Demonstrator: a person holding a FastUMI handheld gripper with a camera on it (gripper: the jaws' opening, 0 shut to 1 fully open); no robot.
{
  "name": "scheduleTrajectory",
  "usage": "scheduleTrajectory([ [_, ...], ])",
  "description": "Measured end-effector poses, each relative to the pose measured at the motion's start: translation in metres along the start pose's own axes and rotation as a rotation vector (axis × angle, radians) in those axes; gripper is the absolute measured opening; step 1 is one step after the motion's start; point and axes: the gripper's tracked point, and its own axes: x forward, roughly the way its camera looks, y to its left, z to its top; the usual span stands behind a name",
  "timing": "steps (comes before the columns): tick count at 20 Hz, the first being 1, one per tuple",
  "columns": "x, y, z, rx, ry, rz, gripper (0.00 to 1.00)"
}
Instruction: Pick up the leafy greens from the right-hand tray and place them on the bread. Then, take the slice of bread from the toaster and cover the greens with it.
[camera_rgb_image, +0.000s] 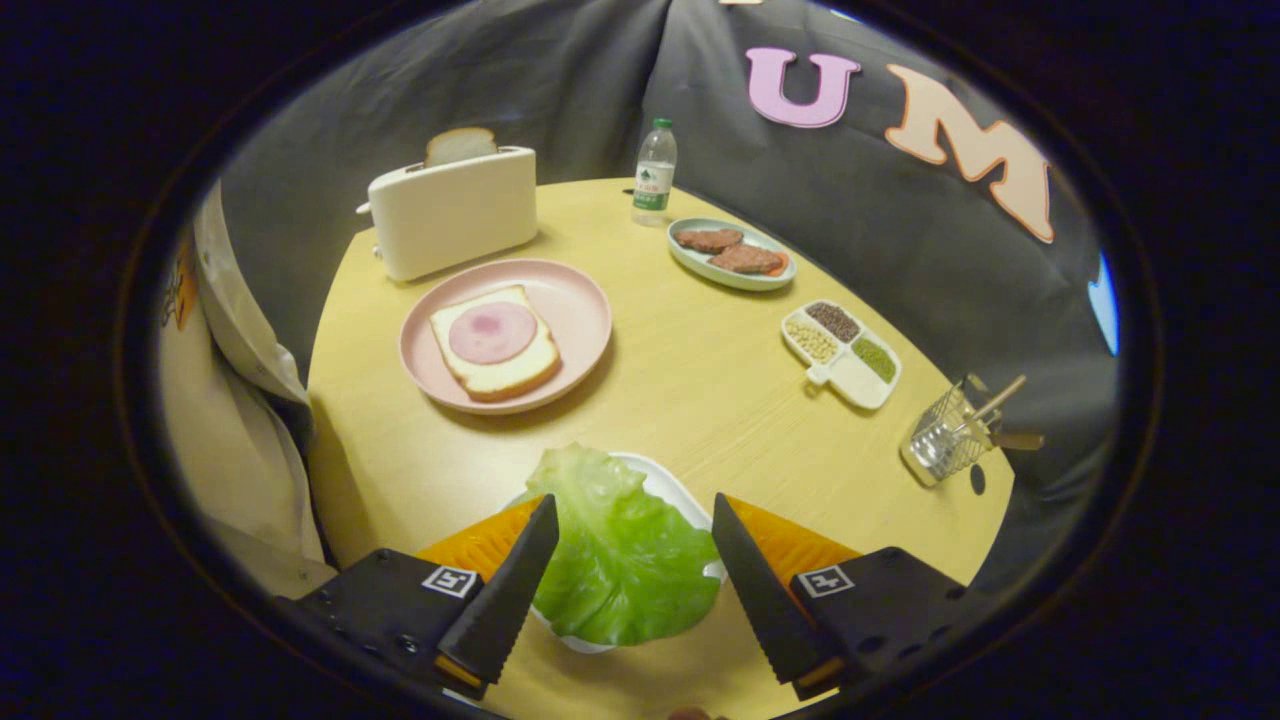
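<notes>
Your black serrated two-finger gripper (634, 512): fingers apart, flanking one crinkled green lettuce leaf (620, 555) on white tray (668, 482) | beyond: one ham-topped bread slice (494, 341), round pink plate (578, 300) | one bread slice (460, 145) in cream toaster (455, 212)

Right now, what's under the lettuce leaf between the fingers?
A white tray lies under the lettuce leaf, its rim showing past the leaf's far and near edges. The leaf hides the tray's middle, so anything else on it is unseen. The gripper is open, one finger either side of the leaf.
</notes>
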Motion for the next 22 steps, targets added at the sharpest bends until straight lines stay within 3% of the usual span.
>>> scheduleTrajectory([
  [11,0.029,0.002,-0.042,0.01,0.135,0.034,0.99],
  [17,0.03,0.006,-0.049,0.104,0.177,0.071,0.98],
  [22,0.03,0.009,-0.046,0.105,0.18,0.069,0.85],
])
